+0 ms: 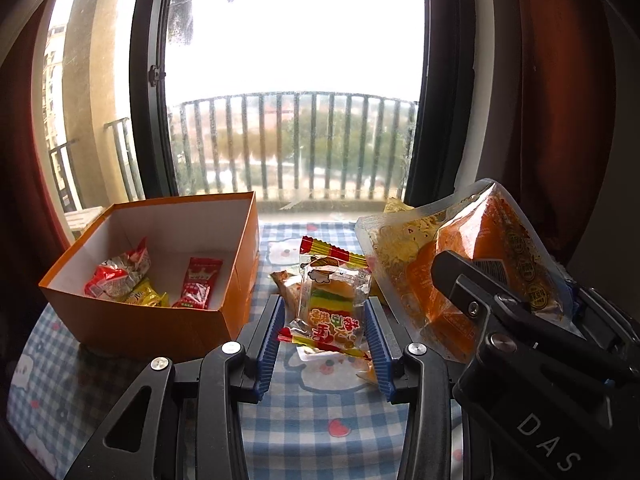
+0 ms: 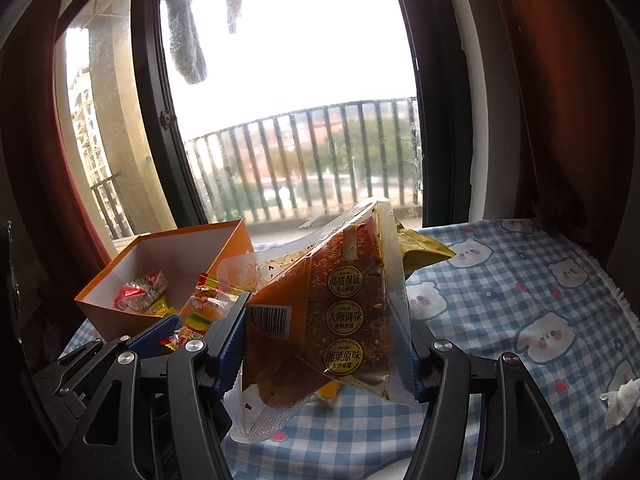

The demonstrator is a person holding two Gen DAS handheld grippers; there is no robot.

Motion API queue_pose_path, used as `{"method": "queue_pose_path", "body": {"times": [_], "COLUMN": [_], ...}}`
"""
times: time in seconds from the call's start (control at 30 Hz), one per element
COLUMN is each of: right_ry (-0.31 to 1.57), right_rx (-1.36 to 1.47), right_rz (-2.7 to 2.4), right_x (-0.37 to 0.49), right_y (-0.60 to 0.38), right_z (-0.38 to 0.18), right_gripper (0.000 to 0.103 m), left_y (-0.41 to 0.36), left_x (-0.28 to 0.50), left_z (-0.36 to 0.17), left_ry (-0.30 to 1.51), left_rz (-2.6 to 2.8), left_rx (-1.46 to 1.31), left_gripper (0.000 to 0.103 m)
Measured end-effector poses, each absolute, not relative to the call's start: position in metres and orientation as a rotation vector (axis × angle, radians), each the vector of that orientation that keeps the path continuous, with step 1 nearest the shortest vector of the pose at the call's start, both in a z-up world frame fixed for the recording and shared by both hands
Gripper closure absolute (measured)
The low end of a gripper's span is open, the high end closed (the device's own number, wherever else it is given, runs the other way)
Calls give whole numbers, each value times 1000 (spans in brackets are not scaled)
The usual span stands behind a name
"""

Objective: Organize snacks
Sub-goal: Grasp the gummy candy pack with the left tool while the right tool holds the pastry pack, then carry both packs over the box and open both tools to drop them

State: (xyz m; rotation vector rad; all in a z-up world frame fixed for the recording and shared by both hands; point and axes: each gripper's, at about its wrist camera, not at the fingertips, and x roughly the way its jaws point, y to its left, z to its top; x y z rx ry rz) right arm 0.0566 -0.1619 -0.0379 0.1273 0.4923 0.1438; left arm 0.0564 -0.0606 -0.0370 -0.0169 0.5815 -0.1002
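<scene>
An orange box point(image 1: 160, 324) stands at the left on the checked cloth, with red packets point(image 1: 198, 288) and a yellow one point(image 1: 142, 298) inside. It also shows in the right wrist view point(image 2: 240, 236). My left gripper point(image 1: 325, 316) has its blue pads on both sides of a clear burger-candy packet point(image 1: 330, 308) and grips it. My right gripper point(image 2: 326, 344) is shut on a large clear pouch of orange spicy snack point(image 2: 340, 312), held tilted above the cloth; the pouch also shows in the left wrist view point(image 1: 452, 264).
A brown wrapper point(image 1: 286, 284) lies behind the candy packet. A yellow-green packet point(image 2: 424, 250) lies behind the pouch. A crumpled white tissue point(image 2: 622, 400) sits at the cloth's right edge. A window and railing stand directly behind the table.
</scene>
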Motion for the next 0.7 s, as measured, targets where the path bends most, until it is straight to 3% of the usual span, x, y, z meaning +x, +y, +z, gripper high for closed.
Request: {"method": "queue_pose_path", "body": {"times": [0.7], "right_ry": [429], "right_rx": [80], "right_rz": [238], "right_x": [116], "right_y": [-82], "right_z": [-5], "right_gripper": [37], "left_y": [24], "left_x": [102], "left_z": [-9], "left_ry": [524], "left_rz": [-18], "left_rx": [-75], "left_gripper": [62]}}
